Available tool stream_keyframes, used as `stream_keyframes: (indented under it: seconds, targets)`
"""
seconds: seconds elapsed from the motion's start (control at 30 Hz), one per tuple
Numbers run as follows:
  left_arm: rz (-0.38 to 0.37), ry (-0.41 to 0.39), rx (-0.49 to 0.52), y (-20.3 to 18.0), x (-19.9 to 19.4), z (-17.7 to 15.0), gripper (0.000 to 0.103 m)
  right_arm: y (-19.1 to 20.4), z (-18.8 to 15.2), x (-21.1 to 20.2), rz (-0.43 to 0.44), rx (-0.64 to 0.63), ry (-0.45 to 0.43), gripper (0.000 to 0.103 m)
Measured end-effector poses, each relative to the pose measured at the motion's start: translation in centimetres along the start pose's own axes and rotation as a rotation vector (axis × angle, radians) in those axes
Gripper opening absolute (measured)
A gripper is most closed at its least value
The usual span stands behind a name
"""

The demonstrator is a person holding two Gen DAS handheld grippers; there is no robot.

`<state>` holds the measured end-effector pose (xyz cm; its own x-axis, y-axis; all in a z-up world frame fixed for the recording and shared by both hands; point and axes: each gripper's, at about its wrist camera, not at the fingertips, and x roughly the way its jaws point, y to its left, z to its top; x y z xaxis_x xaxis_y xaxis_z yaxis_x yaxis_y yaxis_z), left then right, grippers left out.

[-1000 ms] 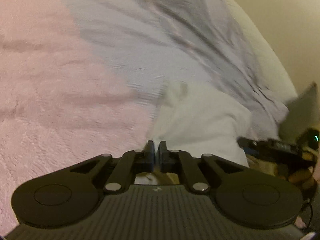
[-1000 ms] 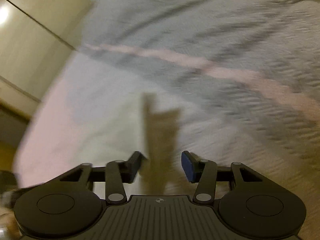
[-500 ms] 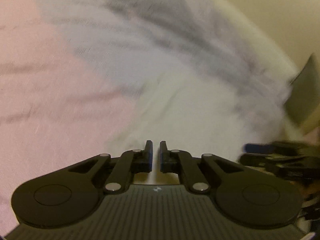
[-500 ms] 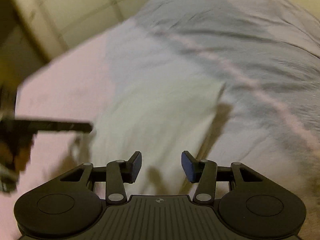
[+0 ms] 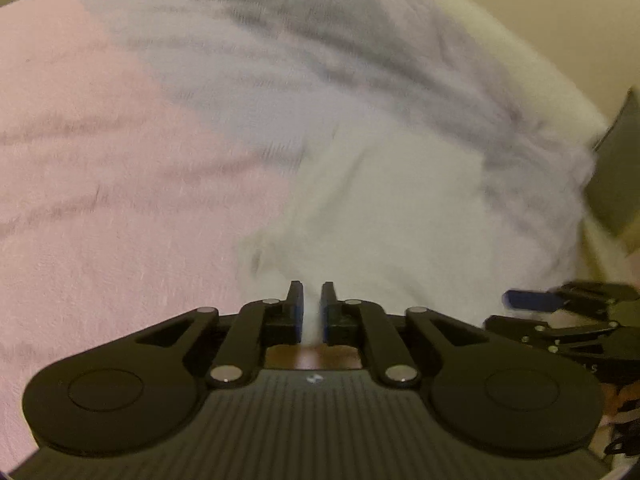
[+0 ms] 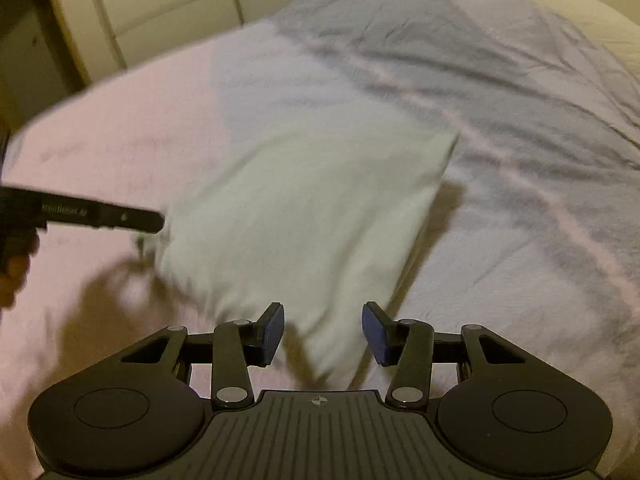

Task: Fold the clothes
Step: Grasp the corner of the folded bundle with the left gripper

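A white cloth hangs spread over the bed, blurred by motion. My left gripper has a thin fold of it between its pads; the jaws stand nearly together and are opening slightly. In the right wrist view the cloth is a wide pale panel casting a shadow, and the left gripper holds its left corner. My right gripper stands open just before the cloth's lower edge, its pads clear of the fabric. It also shows low at the right of the left wrist view as the right gripper.
Under the cloth lies a pink sheet, and a rumpled grey duvet covers the far part of the bed. Pale cabinet doors stand beyond the bed's left edge. A hand grips the left tool's handle.
The cloth went from a narrow hanging strip to a wide spread panel in the right wrist view. Both grippers shifted across the bed, and the right one rolled. The left gripper came into the right view.
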<state>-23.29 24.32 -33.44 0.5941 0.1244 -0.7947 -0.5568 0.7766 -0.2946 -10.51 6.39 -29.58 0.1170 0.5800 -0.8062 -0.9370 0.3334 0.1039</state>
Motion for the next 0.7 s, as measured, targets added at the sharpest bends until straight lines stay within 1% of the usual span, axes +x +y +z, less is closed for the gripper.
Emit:
stream_keyframes:
  seconds: [0.07, 0.1, 0.13, 0.17, 0.2, 0.23, 0.27, 0.33, 0.4, 0.43, 0.47, 0.5, 0.53, 0.57, 0.6, 0.63, 0.7]
  targets:
    - [-0.008, -0.008, -0.102, 1.2, -1.4, -0.5, 0.005, 0.1, -0.5, 0.1, -0.055, 0.006, 0.022, 0.048]
    - [-0.015, -0.013, -0.156, 1.8, -2.1, -0.8, 0.005, -0.2, -0.7, -0.4, -0.06, 0.034, 0.017, 0.048]
    - [-0.021, -0.018, -0.21, 2.4, -2.9, -1.0, 0.012, -0.3, -0.8, -1.1, -0.067, 0.04, 0.008, 0.048]
    - [-0.038, -0.023, -0.268, 2.8, -3.6, -1.4, 0.02, -0.2, -1.0, -1.8, -0.074, 0.012, -0.002, 0.048]
    - [-0.057, -0.027, -0.326, 3.3, -4.3, -1.8, 0.025, 0.6, -1.2, -2.5, -0.085, -0.045, -0.012, 0.048]
    - [-0.082, -0.025, -0.401, 3.8, -4.4, -2.1, 0.033, 1.5, -1.6, -2.8, -0.101, -0.118, -0.018, 0.048]
    - [-0.109, -0.021, -0.479, 4.3, -4.4, -2.4, 0.036, 2.4, -2.0, -2.6, -0.123, -0.196, -0.019, 0.048]
    - [-0.142, -0.032, -0.601, 4.8, -3.5, -3.2, 0.037, 4.8, -3.3, -1.6, -0.172, -0.374, -0.028, 0.048]
    - [-0.14, -0.036, -0.656, 5.1, -2.4, -3.4, 0.037, 6.5, -4.5, -0.1, -0.236, -0.534, -0.046, 0.048]
    - [-0.139, -0.039, -0.68, 5.2, -1.8, -3.5, 0.036, 7.3, -5.2, 0.6, -0.269, -0.611, -0.055, 0.048]
    - [-0.144, -0.044, -0.699, 5.5, -1.2, -3.6, 0.029, 8.1, -5.8, 1.4, -0.302, -0.689, -0.064, 0.048]
    - [-0.151, -0.048, -0.717, 5.7, -0.6, -3.8, 0.021, 8.9, -6.4, 2.2, -0.335, -0.767, -0.074, 0.042]
    - [-0.162, -0.053, -0.705, 5.9, -0.6, -3.7, 0.003, 9.0, -6.6, 2.7, -0.348, -0.795, -0.072, 0.03]
    - [-0.174, -0.059, -0.689, 6.0, -0.7, -3.6, 0.002, 8.8, -6.7, 3.0, -0.356, -0.809, -0.067, 0.007]
    - [-0.186, -0.064, -0.672, 6.2, -0.7, -3.5, 0.002, 8.7, -6.8, 3.4, -0.364, -0.822, -0.063, 0.007]
    - [-0.198, -0.07, -0.656, 6.4, -0.8, -3.4, 0.002, 8.4, -6.7, 3.3, -0.351, -0.817, -0.066, 0.007]
    - [-0.201, -0.076, -0.607, 6.7, -1.1, -3.3, 0.003, 8.0, -6.7, 3.4, -0.349, -0.821, -0.068, 0.005]
